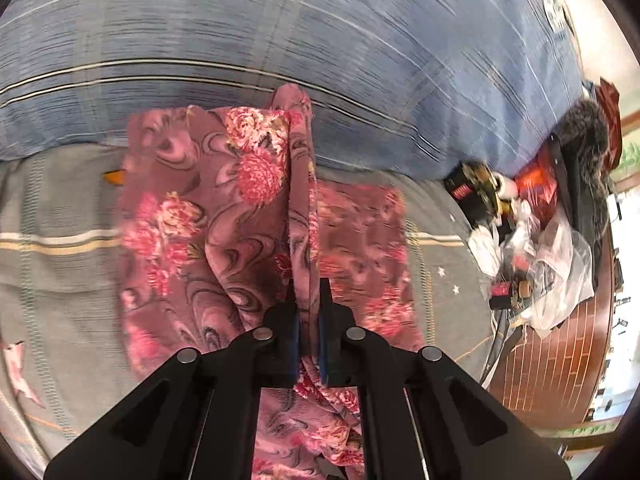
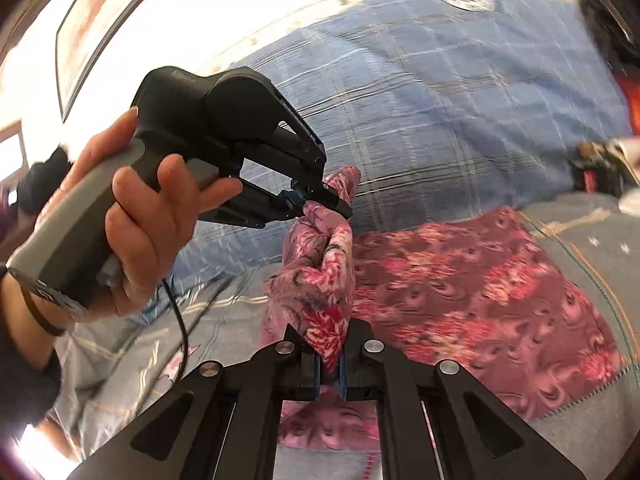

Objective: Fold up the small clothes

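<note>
With the floral cloth (image 1: pixel 256 208) clamped in both claws, left (image 1: pixel 308 292) and right (image 2: pixel 329 344), the bunched fold could be dragged crooked if pulled unevenly.

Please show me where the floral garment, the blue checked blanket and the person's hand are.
floral garment (image 1: pixel 248 184): left wrist view, lifted fold with roses.
blue checked blanket (image 2: pixel 460 120): right wrist view, middle.
person's hand (image 2: pixel 148 240): right wrist view, fingers around the handle.

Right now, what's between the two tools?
A bunched stretch of the floral garment runs from the left tool to the right tool, both clamped on it; the right wrist view shows this.
</note>
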Demonstrator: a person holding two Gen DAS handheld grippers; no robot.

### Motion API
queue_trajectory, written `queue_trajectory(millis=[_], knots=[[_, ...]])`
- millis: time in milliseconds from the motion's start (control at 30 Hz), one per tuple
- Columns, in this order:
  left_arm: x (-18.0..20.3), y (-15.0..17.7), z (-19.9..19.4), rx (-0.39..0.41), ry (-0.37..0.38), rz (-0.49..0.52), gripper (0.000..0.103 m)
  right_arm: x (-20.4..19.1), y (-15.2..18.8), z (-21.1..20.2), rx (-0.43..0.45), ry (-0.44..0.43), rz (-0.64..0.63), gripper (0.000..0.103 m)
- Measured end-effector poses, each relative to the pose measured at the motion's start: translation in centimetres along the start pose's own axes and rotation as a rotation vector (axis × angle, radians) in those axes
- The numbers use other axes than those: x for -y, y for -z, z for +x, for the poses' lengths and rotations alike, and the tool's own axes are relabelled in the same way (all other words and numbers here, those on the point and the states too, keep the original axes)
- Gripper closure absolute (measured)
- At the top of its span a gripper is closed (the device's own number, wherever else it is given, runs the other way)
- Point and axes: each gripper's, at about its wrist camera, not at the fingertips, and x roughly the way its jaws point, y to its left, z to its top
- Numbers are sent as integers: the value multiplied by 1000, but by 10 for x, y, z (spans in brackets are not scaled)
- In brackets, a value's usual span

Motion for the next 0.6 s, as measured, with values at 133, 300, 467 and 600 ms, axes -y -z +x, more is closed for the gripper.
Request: queue_trajectory(millis=[133, 300, 467, 600], knots=[[43, -2, 38, -53, 8, 40, 99, 37, -7, -19, 31, 20, 73, 98], [88, -2, 87, -117, -18, 86, 99, 93, -7, -35, 37, 54, 252, 98], [104, 4, 122, -159, -65, 100, 96, 145, 9, -27, -72, 72, 453, 98], [97, 5, 97, -138, 36, 92, 83, 160, 18, -27, -144, 66, 529, 87]])
